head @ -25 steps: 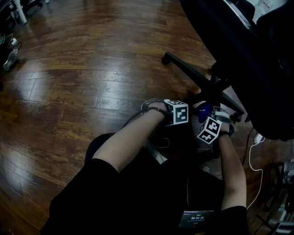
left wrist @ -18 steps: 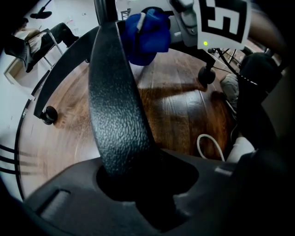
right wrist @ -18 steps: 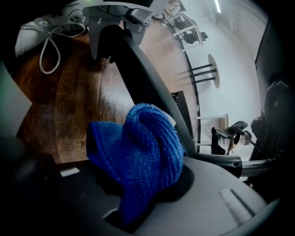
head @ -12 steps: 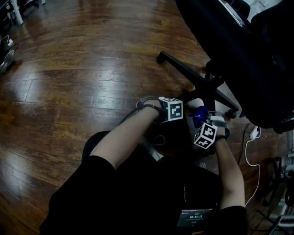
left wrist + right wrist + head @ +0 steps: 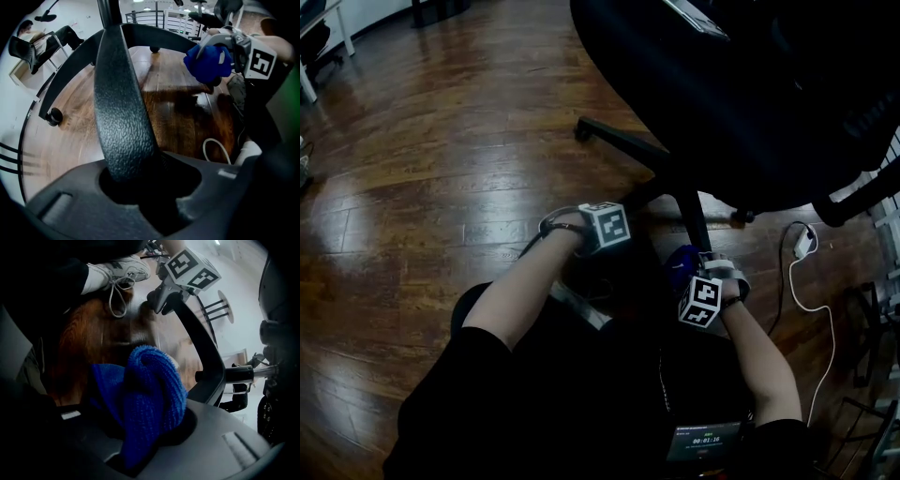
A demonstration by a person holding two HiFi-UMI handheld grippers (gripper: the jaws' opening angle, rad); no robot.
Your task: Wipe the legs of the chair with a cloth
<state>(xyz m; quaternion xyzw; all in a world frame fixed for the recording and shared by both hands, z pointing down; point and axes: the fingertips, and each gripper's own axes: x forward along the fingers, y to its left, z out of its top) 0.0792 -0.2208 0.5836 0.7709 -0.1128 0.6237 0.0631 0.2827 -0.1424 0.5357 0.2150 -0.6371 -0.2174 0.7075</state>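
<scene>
The left gripper (image 5: pixel 150 197) is clamping one textured chair leg (image 5: pixel 123 103) and steadying the base. The right gripper (image 5: pixel 140 441) is pinching a bunched blue cloth (image 5: pixel 152 390) just beside a neighbouring leg (image 5: pixel 159 36), contact unclear. The wooden floor (image 5: pixel 441 187) is lying beneath. Wiping is seemingly under way, and the other legs are probably awaiting their turn.

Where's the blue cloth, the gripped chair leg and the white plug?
blue cloth (image 5: pixel 145 394), right gripper view, bunched middle fold.
chair leg (image 5: pixel 122 103), left gripper view, textured upper face.
white plug (image 5: pixel 804 242), head view, its body.
</scene>
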